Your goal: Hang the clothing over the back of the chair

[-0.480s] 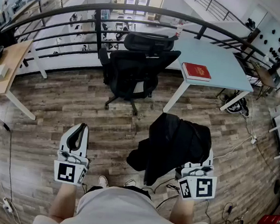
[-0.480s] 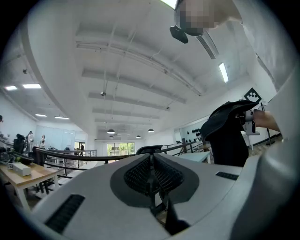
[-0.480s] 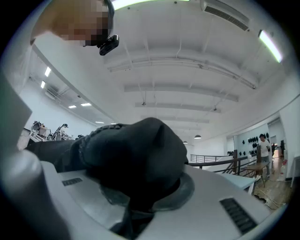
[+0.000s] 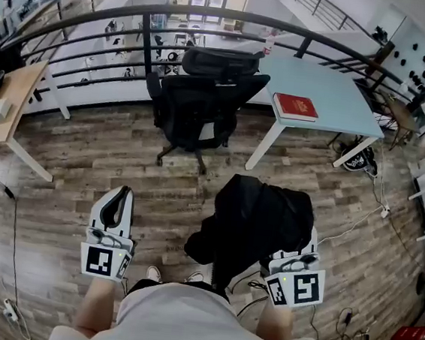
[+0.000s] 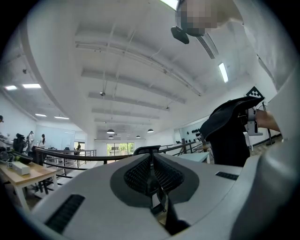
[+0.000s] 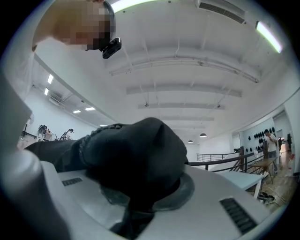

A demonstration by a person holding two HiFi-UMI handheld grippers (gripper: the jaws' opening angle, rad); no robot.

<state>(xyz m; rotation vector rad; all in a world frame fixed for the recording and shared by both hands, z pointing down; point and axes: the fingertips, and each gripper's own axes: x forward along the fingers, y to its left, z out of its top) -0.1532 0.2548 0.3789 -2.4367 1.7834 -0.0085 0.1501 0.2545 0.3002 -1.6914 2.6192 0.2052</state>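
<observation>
Ahead, open floor (image 4: 187, 193) lies between jacket (image 4: 260, 216) and chair (image 4: 200, 104).

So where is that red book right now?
In the head view the book lies right of centre near the top. It sits on the pale blue table, near its left edge and just right of the black chair.

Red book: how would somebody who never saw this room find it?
Find the curved black railing across the room; the pale blue table stands before it, right of the black chair. The book lies flat near the table's closer left edge, its red cover bright against the pale top.
</observation>
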